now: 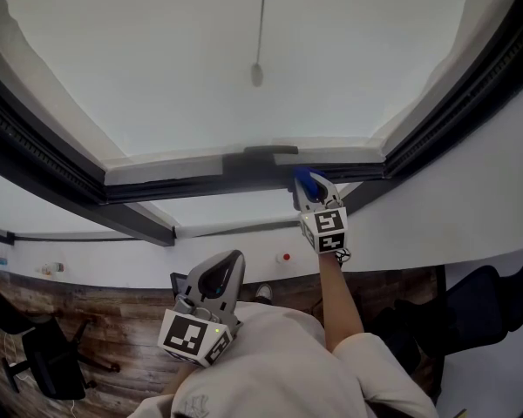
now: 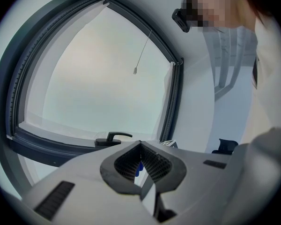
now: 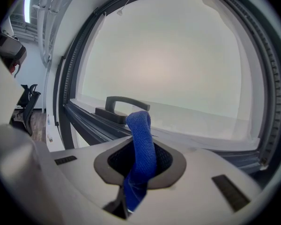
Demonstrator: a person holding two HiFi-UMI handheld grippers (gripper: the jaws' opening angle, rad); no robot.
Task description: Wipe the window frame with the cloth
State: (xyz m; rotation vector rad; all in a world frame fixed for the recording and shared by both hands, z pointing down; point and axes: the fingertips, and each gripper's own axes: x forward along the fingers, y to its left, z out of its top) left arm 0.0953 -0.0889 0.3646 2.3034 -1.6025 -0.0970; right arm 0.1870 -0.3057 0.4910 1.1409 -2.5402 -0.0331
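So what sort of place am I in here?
Probably an office, indoors. A large dark window frame with a handle is set in a white wall, and a black swivel chair stands on a wood-look floor.

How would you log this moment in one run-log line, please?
right gripper: shut on blue cloth, up at window frame near handle | left gripper: shut, held low | contact: unclear

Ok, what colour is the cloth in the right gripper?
Blue; the cloth shows best in the right gripper view.
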